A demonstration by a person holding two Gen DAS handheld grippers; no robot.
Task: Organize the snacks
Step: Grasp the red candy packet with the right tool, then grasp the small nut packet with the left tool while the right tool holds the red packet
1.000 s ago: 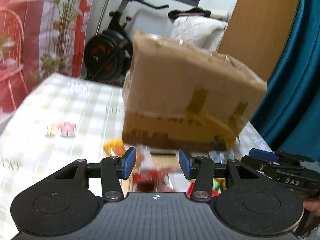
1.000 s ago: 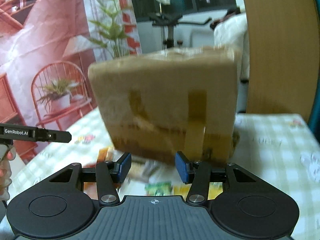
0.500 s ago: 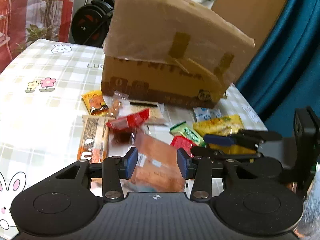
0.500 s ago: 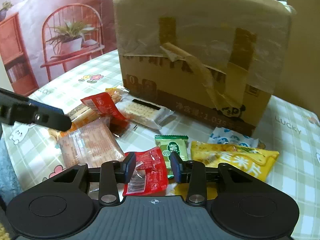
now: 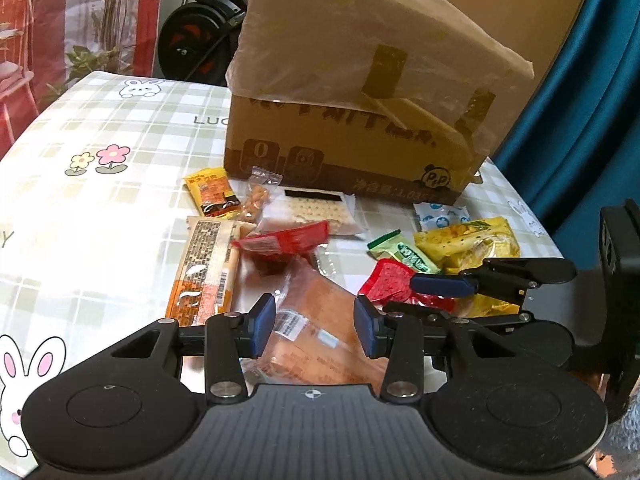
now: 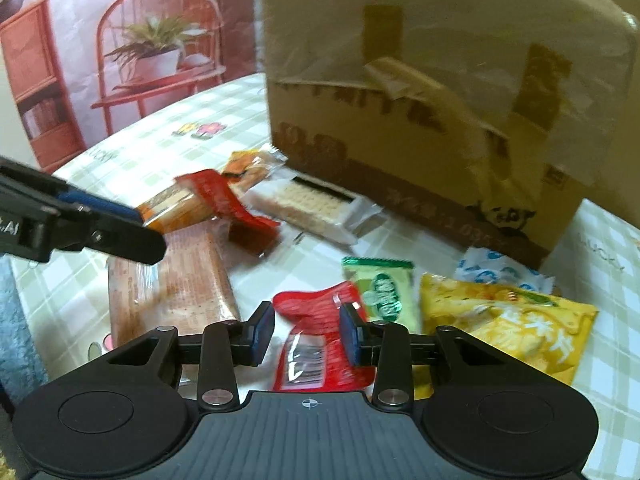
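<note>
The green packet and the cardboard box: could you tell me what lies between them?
Only bare checked tablecloth lies between the green packet and the cardboard box; the right wrist view shows it.

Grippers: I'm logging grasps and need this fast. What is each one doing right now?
Left gripper: open, holding nothing, above the orange cracker pack.
Right gripper: open, holding nothing, over the red snack packet.

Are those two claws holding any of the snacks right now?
No. The left gripper and right gripper hover open above the packets, gripping nothing.
</note>
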